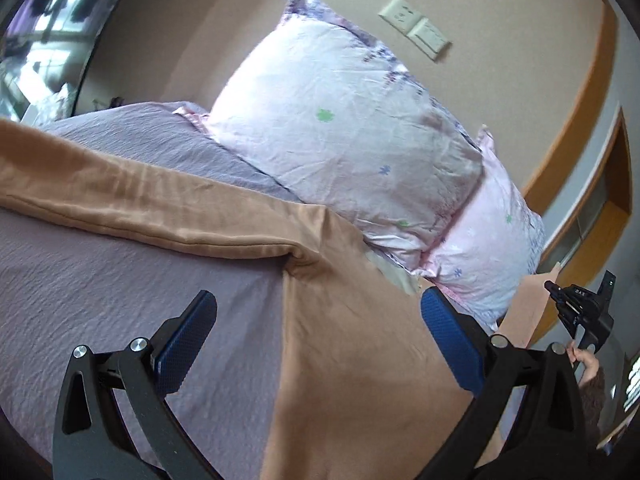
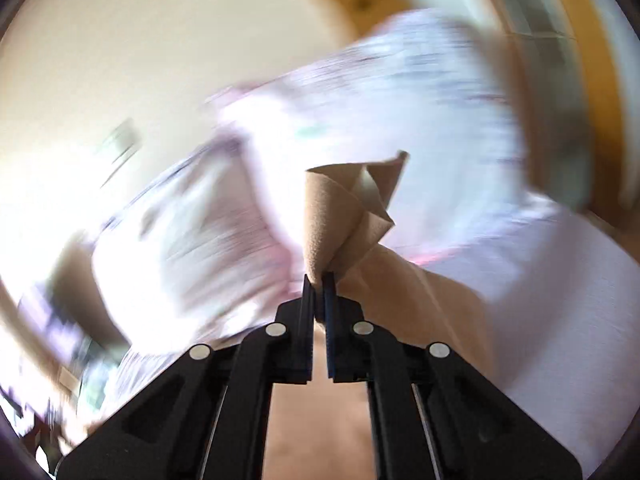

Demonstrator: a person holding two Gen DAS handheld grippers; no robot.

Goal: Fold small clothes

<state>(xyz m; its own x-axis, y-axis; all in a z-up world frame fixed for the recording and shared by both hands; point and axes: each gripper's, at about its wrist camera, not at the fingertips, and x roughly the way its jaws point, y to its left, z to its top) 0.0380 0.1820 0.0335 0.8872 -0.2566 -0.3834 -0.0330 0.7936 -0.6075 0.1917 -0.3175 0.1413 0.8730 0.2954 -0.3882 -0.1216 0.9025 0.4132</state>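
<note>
Lavender bed sheet (image 1: 100,280) carries the tan garment (image 1: 352,344), which lies spread across the bed with one edge folded into a long ridge running toward the left. At the garment's far right corner the right gripper (image 2: 319,280) has its jaws clenched on a bunched tip of the tan cloth, lifting it. Above the flat cloth hangs the left gripper (image 1: 320,320), jaws spread wide and holding nothing. Two floral pillows (image 1: 344,128) lean on the beige wall (image 1: 500,12) beyond, below wall sockets (image 1: 416,26)
</note>
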